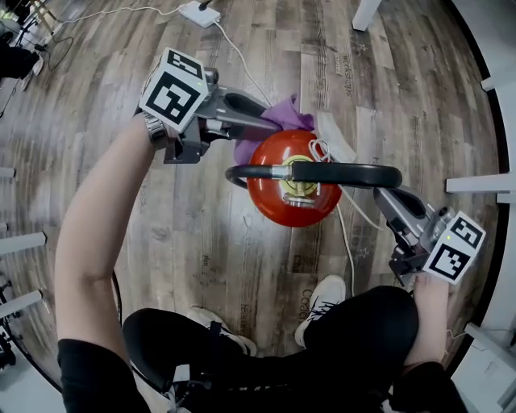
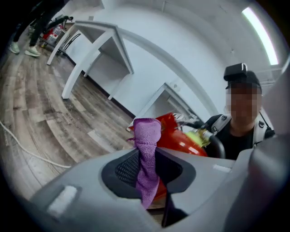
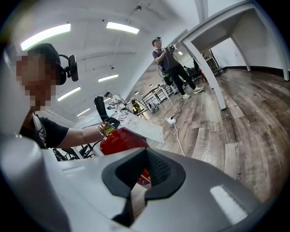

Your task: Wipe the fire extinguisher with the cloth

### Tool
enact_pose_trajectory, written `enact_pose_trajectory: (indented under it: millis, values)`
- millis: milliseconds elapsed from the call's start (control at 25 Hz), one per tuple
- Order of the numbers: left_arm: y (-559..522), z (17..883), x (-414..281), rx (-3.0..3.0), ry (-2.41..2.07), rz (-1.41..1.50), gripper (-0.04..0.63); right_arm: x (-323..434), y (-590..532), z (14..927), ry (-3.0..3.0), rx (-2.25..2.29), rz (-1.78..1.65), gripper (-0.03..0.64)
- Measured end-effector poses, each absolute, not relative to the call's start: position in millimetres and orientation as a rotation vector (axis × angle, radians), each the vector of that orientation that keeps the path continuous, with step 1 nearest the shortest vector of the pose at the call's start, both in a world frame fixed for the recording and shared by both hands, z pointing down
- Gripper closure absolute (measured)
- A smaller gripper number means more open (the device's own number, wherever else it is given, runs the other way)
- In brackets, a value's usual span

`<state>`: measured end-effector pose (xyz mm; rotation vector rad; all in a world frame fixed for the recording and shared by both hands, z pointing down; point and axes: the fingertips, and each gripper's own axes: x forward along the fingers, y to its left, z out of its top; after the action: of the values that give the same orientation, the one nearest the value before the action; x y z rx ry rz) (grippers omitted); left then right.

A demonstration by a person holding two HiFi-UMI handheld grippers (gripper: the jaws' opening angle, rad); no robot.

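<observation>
The left gripper (image 2: 146, 167) is clamped on the purple cloth (image 2: 147, 136) at the red fire extinguisher's (image 1: 270, 198) far side. The right gripper (image 3: 142, 174) has its jaws slightly apart and holds nothing.

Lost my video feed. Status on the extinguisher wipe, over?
Left gripper shut on purple cloth, at far side of red fire extinguisher. Right gripper jaws slightly apart, empty. Black hose crosses extinguisher top.

The wood floor (image 1: 185, 234) carries 1 red fire extinguisher (image 1: 270, 193), a white power strip (image 1: 199, 13) and its cable (image 1: 240, 58).
</observation>
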<state>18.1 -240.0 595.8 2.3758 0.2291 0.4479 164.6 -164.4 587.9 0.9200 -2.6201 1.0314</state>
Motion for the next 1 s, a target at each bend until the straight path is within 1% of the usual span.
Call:
enact_pose_trajectory:
  millis: [360,680,840,1000]
  values:
    - [-235.2,741.0,18.2,2.063,0.165,0.498,0.509,190.8,-166.9,607.6,-2.597,0.920,1.150,0.615]
    - [-235.4,886.7,23.7,1.939,-0.103,0.665,0.509,205.2,-163.7,616.7,-2.568,0.905,1.156,0.615]
    - [-237.1,922.5,24.2,1.903,-0.232,0.667,0.509,214.9,-159.9,618.4,-2.543,0.931,1.165,0.615]
    - [-237.2,923.4,25.5,1.877,-0.245,0.591,0.509,217.7,-159.1,616.3,-2.541,0.947,1.158,0.615]
